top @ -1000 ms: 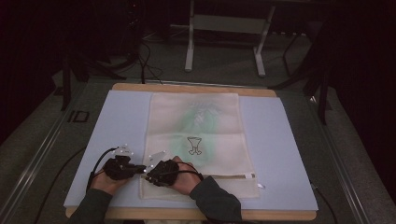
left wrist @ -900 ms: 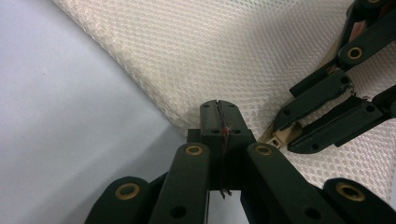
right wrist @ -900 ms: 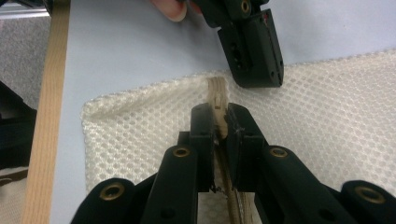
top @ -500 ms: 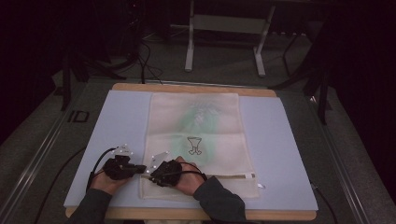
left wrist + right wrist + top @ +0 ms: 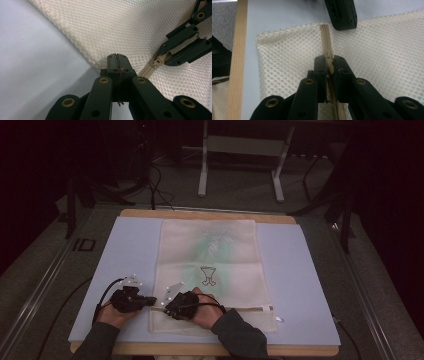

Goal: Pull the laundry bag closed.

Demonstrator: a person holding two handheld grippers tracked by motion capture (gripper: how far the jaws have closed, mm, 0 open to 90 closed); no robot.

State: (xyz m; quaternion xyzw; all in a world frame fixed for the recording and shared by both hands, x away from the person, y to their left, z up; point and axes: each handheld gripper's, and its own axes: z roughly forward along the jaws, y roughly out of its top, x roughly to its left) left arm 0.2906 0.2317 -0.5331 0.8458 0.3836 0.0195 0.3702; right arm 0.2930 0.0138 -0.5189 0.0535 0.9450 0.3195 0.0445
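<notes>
A pale mesh bag (image 5: 210, 270) lies flat on a light blue mat (image 5: 305, 285) that covers a wooden table (image 5: 210, 213) — a small dark drawing sits near the bag's middle. At about seven o'clock on the mat, two hands come in from the bottom edge. The left gripper (image 5: 150, 301) rests at the bag's left edge; the right gripper (image 5: 169, 308) sits just beside it, on the zipper (image 5: 250, 309) — a strip across the bag's near end.

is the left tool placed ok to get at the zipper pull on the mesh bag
Probably not directly: the left tool is shut on the mesh bag edge, and the right tool already surrounds the zipper pull, blocking it.
</notes>
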